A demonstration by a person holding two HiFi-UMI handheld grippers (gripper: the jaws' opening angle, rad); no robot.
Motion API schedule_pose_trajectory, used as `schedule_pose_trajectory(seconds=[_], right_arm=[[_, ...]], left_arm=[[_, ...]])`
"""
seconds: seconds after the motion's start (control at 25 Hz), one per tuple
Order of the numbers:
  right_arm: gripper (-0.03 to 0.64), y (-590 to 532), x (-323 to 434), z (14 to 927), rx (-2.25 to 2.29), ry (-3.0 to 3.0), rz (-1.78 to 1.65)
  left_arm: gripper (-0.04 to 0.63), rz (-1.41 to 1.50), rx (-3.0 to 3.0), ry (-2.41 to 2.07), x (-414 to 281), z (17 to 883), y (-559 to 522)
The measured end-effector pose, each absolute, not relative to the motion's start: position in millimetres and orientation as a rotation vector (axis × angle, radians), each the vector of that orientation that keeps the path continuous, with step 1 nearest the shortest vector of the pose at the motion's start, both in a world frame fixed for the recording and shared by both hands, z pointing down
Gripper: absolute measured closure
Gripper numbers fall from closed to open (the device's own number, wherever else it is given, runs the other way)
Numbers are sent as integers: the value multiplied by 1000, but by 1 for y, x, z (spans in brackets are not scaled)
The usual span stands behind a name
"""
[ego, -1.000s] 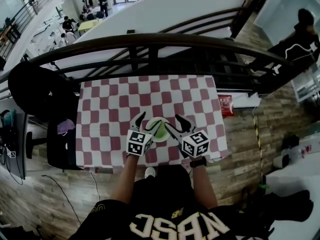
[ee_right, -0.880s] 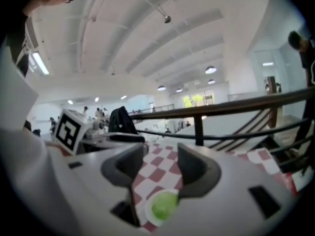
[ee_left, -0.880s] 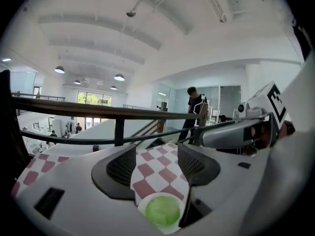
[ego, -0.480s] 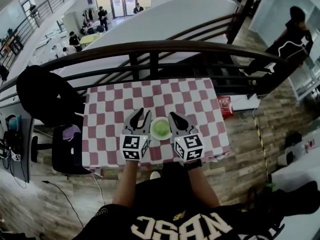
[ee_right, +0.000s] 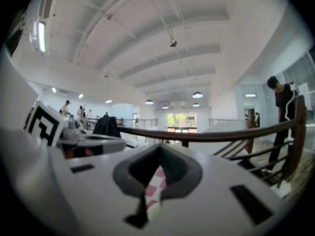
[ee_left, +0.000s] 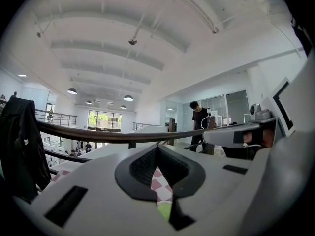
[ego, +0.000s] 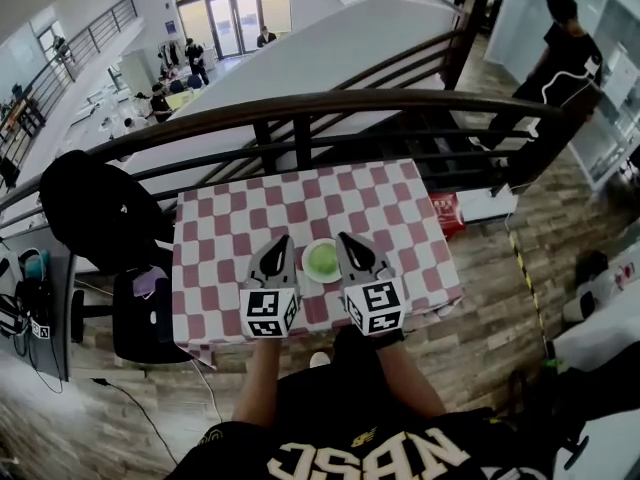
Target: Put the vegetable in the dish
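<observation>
A pale green vegetable [ego: 322, 259] lies in a small white dish [ego: 309, 272] near the front edge of the red-and-white checked table [ego: 230, 230]. My left gripper [ego: 281, 239] hangs just left of the dish, shut with nothing in it. Just right of the dish my right gripper [ego: 343, 237] is shut and empty too. In the left gripper view the jaws [ee_left: 158, 156] meet, and only a sliver of checked cloth and green shows through the slit. The right gripper view shows the same for its gripper [ee_right: 160, 154].
A dark curved railing [ego: 300, 108] runs behind the table's far edge. A black chair with a jacket [ego: 100, 213] stands at the left. A red packet [ego: 449, 210] lies on the floor to the right, and a person [ego: 565, 53] stands at the far right.
Both grippers have gone from wide open beside the dish to shut with nothing between the jaws. The vegetable stays in the dish.
</observation>
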State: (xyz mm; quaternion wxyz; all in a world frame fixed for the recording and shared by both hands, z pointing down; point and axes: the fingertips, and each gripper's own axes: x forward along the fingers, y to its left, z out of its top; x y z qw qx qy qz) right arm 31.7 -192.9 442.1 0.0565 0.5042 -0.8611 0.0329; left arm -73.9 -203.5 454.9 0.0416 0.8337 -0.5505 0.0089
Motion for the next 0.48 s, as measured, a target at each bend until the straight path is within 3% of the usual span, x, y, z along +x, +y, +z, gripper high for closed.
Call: schedule_pose_trajectory(seconds=[0.48], right_arm=[[601,-209,63,443,1507,-2657,126]], left_arm=[[575,-21,2524,-1783,-46,442,-219]])
